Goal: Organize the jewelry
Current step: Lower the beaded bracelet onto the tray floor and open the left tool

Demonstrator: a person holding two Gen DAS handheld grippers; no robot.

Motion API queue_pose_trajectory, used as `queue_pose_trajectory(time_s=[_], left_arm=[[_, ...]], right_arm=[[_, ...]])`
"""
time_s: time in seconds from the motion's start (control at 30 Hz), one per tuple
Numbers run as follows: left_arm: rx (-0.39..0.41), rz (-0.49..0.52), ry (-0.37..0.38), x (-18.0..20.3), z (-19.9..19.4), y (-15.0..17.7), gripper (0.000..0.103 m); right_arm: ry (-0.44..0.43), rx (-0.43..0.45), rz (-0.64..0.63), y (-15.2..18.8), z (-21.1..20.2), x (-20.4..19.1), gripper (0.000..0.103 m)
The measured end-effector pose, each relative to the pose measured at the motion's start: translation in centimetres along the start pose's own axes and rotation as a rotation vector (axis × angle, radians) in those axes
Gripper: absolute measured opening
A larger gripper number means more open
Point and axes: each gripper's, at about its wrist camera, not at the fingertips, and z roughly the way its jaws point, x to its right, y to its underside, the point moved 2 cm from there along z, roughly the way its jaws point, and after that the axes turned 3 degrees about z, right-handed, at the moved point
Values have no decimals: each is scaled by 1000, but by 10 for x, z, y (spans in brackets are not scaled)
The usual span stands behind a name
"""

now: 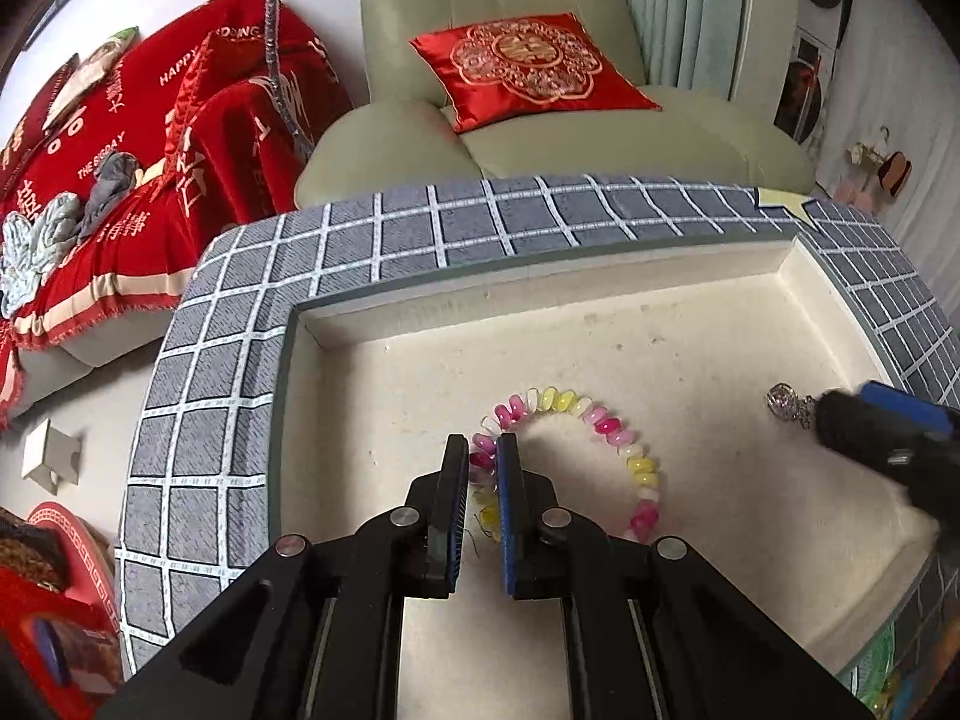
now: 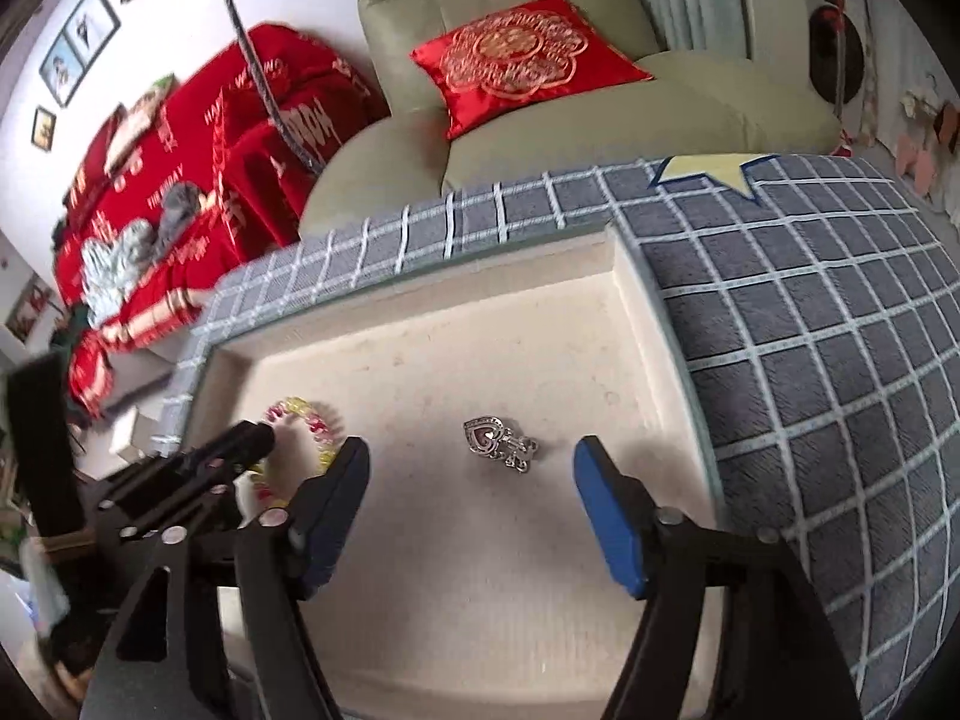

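A bead bracelet [image 1: 606, 423] in pink, yellow and white lies in a cream tray [image 1: 540, 282]. My left gripper [image 1: 482, 450] is shut on the bracelet's left side, with beads pinched between its narrow jaws. In the right wrist view the bracelet [image 2: 312, 420] shows at the tray's left, with the left gripper [image 2: 258, 438] on it. A silver heart pendant [image 2: 498, 447] lies loose on the tray floor [image 2: 480, 570]. My right gripper [image 2: 472, 450] stands open just above it, one finger on each side, not touching. From the left wrist view the right gripper [image 1: 852, 420] is blurred beside the pendant [image 1: 783, 405].
The tray sits sunk in a table covered by a grey grid cloth [image 1: 210, 360]. Behind it stands a pale green armchair [image 1: 540, 138] with a red cushion [image 1: 528, 69]. A sofa under a red blanket [image 1: 150, 138] is at the left.
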Motion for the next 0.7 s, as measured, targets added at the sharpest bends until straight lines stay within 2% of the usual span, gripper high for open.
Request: queue_pose_trajectory(time_s=[0.27, 0.57, 0.6, 0.67, 0.7], left_arm=[[-11, -2, 15, -1, 3, 0, 25], [-15, 34, 11, 4, 4, -2, 26], [-12, 35, 16, 4, 3, -2, 45], [-23, 28, 29, 3, 0, -5, 103], [26, 12, 33, 2, -10, -8, 103]], right_arm=[[-37, 28, 40, 15, -36, 5, 78], [-58, 30, 57, 29, -56, 4, 78], [-59, 31, 57, 31, -58, 4, 78], [-51, 33, 56, 32, -61, 5, 78], [-50, 35, 57, 33, -62, 6, 78]])
